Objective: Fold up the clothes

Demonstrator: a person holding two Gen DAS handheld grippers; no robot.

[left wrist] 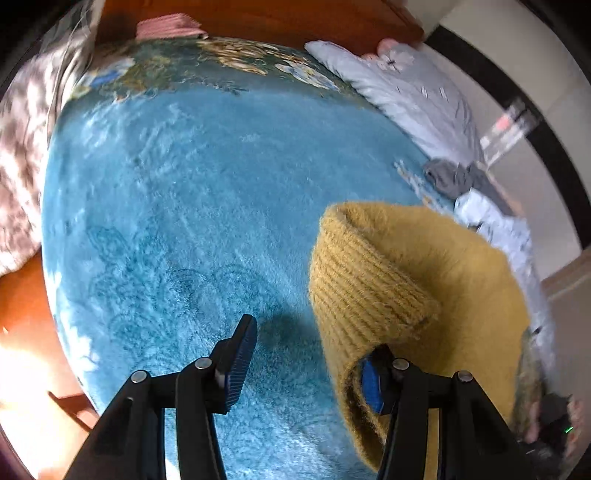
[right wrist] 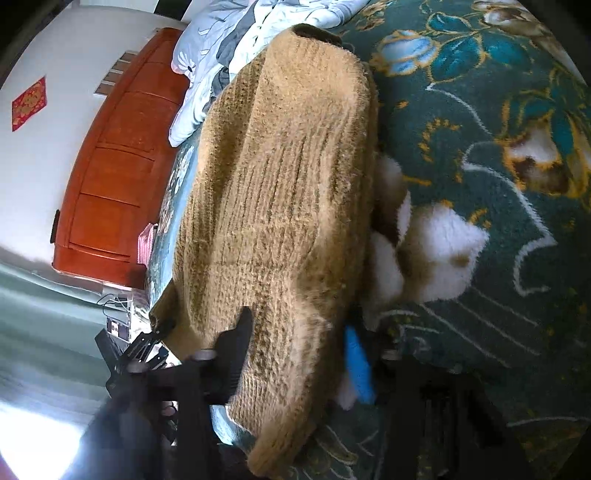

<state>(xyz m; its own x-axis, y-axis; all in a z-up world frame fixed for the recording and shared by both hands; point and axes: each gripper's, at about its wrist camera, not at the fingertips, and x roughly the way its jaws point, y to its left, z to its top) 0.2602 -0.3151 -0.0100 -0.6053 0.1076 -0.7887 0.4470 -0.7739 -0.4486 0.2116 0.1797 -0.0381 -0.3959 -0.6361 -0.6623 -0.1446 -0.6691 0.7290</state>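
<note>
A fuzzy mustard-yellow knit sweater [left wrist: 413,280] lies on a blue plush blanket [left wrist: 207,192] covering a bed. In the left wrist view my left gripper [left wrist: 306,365] is open; its left finger is over bare blanket and its right finger [left wrist: 373,384] is tucked under the sweater's ribbed edge. In the right wrist view the sweater [right wrist: 280,192] stretches away as a long folded strip. My right gripper [right wrist: 299,354] is open, with the sweater's near end lying between its two fingers.
A pale blue-grey quilt [left wrist: 413,96] and grey clothing [left wrist: 454,177] are bunched at the bed's far right. A red-brown wooden headboard [right wrist: 122,158] stands behind. The blanket has a floral border [right wrist: 480,155]. Pink fabric [left wrist: 170,26] lies at the far edge.
</note>
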